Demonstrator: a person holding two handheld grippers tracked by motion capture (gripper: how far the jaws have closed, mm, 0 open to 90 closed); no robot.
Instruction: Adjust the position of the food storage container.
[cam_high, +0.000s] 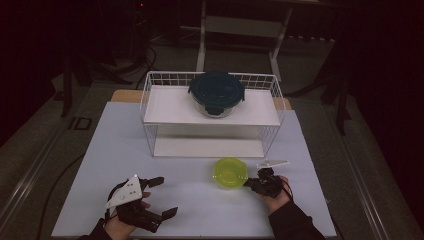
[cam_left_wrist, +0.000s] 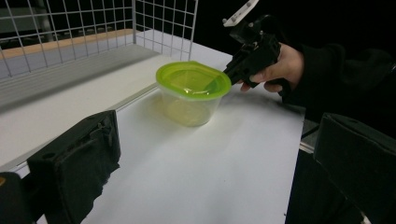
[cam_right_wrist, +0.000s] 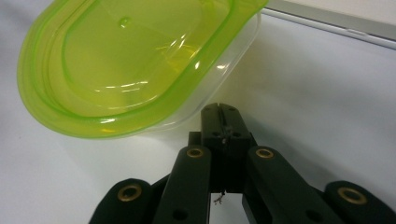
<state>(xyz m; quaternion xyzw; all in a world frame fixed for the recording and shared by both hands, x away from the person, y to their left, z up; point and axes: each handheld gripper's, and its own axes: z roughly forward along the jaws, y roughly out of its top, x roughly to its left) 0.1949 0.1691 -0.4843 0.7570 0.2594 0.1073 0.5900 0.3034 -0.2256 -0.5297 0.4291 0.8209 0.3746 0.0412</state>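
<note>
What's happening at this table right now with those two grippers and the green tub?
A person holds a gripper in each hand at a white table. The right gripper, shut, sits at the rim of a small clear tub with a lime-green lid; whether it pinches the rim cannot be told. The left gripper waits open near the table's front edge, holding nothing. Behind stands a white wire rack, with a round dark-lidded container on its upper shelf.

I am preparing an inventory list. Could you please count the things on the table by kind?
Lidded containers: 2 (green one, dark one)
Wire racks: 1
Hand-held grippers: 2 (left, right)
Total: 5
</note>
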